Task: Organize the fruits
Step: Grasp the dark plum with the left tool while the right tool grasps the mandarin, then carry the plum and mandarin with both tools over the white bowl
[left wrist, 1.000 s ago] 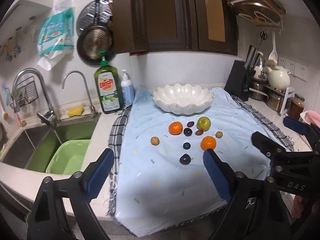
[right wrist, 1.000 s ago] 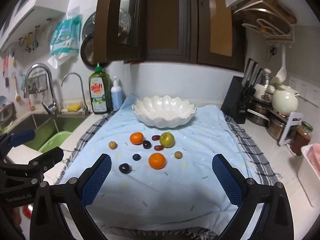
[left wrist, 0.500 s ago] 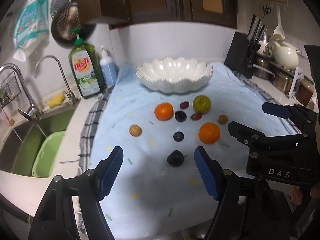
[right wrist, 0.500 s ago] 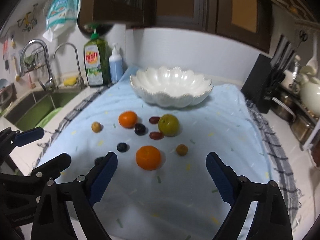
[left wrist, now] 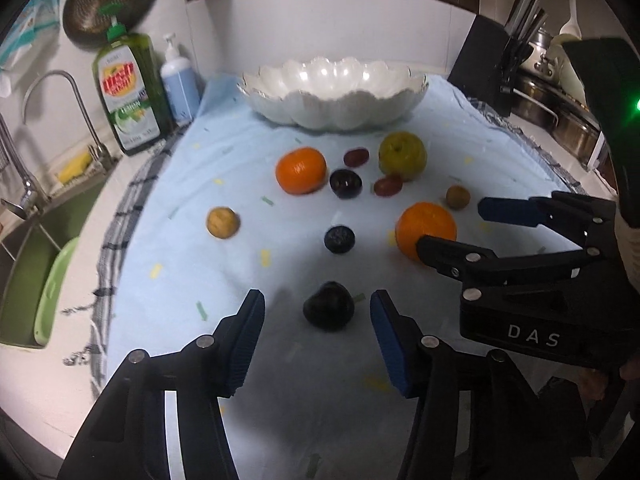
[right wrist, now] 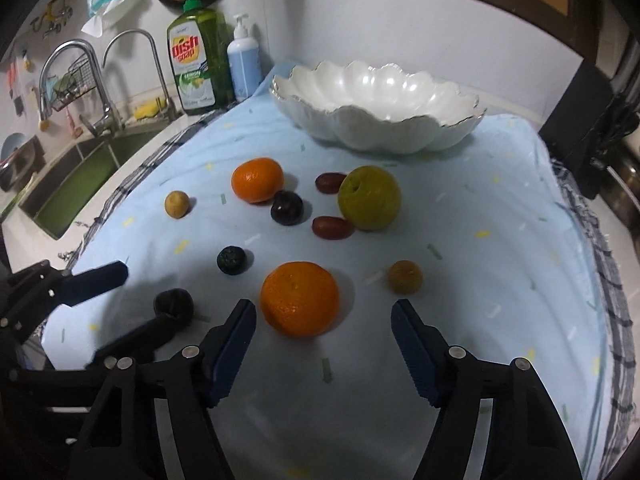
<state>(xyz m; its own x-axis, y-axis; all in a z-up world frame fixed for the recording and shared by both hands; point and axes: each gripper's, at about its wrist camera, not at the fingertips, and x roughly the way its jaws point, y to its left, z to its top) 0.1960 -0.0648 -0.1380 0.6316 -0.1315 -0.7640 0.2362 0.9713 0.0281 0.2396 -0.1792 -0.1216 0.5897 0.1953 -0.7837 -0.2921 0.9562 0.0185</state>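
Observation:
Several fruits lie on a light blue cloth in front of a white scalloped bowl, which holds nothing. My left gripper is open with a dark plum between its fingertips, on the cloth. My right gripper is open just in front of the near orange. Farther back lie a second orange, a green apple, two red grapes, another dark plum, a blueberry and two small brown fruits.
A sink with a green basin lies left of the cloth. A dish soap bottle and a blue pump bottle stand behind it. A knife block and steel pots stand at the right.
Both grippers have moved forward and down toward the fruits. The left now straddles the dark plum; the right has come close to the near orange.

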